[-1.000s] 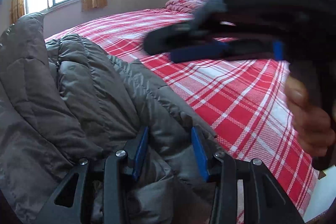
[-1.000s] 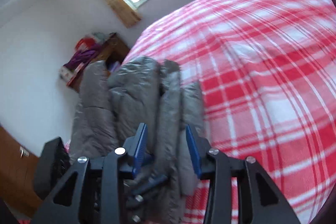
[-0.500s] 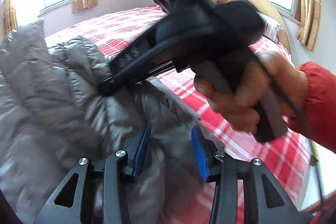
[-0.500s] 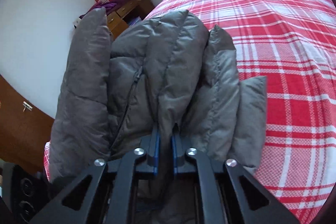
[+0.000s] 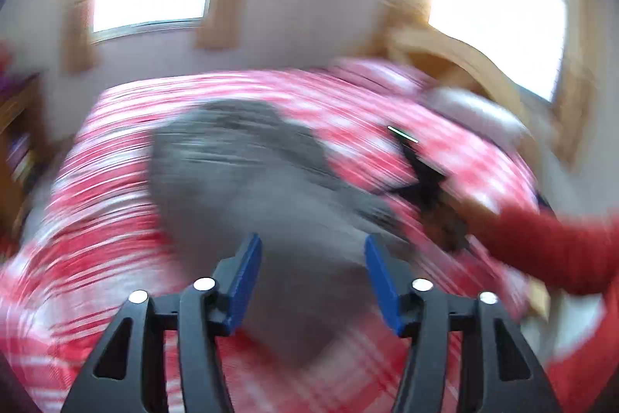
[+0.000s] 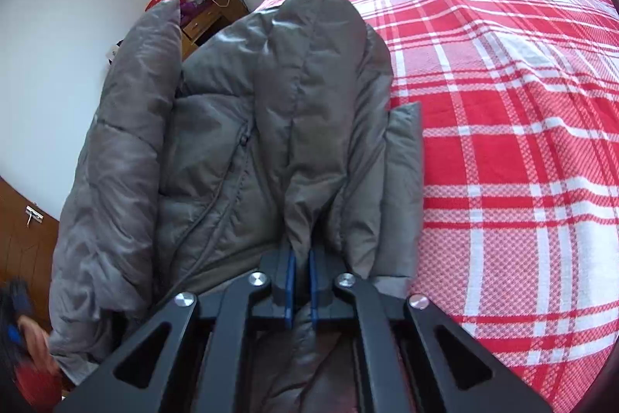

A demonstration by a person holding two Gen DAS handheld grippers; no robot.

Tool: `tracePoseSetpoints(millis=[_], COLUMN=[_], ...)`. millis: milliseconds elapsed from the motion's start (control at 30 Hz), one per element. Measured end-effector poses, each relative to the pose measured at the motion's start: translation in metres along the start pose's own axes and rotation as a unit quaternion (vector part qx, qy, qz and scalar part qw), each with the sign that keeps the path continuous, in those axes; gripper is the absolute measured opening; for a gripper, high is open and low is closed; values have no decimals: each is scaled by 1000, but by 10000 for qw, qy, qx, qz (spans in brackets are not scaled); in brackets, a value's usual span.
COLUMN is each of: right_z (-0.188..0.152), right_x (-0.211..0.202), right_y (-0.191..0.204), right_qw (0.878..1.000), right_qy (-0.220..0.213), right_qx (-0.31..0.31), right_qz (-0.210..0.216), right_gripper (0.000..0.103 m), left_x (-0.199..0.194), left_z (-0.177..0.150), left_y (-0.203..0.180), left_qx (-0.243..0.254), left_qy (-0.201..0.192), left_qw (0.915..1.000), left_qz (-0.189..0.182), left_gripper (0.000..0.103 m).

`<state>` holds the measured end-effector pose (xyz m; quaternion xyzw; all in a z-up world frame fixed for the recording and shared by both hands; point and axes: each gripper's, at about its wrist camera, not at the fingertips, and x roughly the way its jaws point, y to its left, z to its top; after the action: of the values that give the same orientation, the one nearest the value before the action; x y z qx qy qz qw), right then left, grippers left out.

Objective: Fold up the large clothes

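Bed (image 6: 522,142), red-and-white checked cover: grey padded jacket (image 6: 247,142) lies bunched along its left edge. Right gripper (image 6: 301,291): jaws pressed together, pinching a jacket fold. Left gripper (image 5: 311,281): jaws spread, nothing between them; view motion-blurred.

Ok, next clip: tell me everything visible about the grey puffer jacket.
The grey puffer jacket is quilted, slightly shiny padded fabric, with a zip running diagonally down its front. It lies bunched in thick folds on the red checked bedspread. The right claw is shut on a fold at its near edge. In the blurred left wrist view the left claw stands open above it, gripping nothing.
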<state>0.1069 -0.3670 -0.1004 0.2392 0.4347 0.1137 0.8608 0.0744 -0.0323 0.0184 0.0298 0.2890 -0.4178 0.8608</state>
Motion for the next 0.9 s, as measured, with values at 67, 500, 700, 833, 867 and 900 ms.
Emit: tracePoseSetpoints(millis=[67, 500, 700, 833, 867, 900], right_z=[0, 30, 60, 50, 46, 42], right_x=[-2, -98, -6, -11, -24, -38], right_y=[2, 87, 126, 127, 131, 130], right_qw=[10000, 9877, 9938, 9928, 9902, 9882], right_qy=[-44, -1334, -453, -355, -574, -771], right_qx=[-5, -659, -1010, -1006, -1172, -1228], right_qz=[-60, 487, -113, 550, 505, 497], right_gripper=[6, 92, 55, 12, 11, 11], left_x=[17, 107, 114, 109, 108, 108], left_z=[11, -32, -15, 2, 10, 15], left_y=[42, 144, 137, 122, 114, 106], left_qx=[-760, -3625, -3365, -2969, -2813, -2682], left_qy=[-75, -615, -542, -602, -629, -659], left_qw=[9943, 9297, 9397, 9526, 9570, 9605], left_qz=[747, 208, 279, 293, 312, 330], left_gripper=[73, 73, 73, 73, 73, 73])
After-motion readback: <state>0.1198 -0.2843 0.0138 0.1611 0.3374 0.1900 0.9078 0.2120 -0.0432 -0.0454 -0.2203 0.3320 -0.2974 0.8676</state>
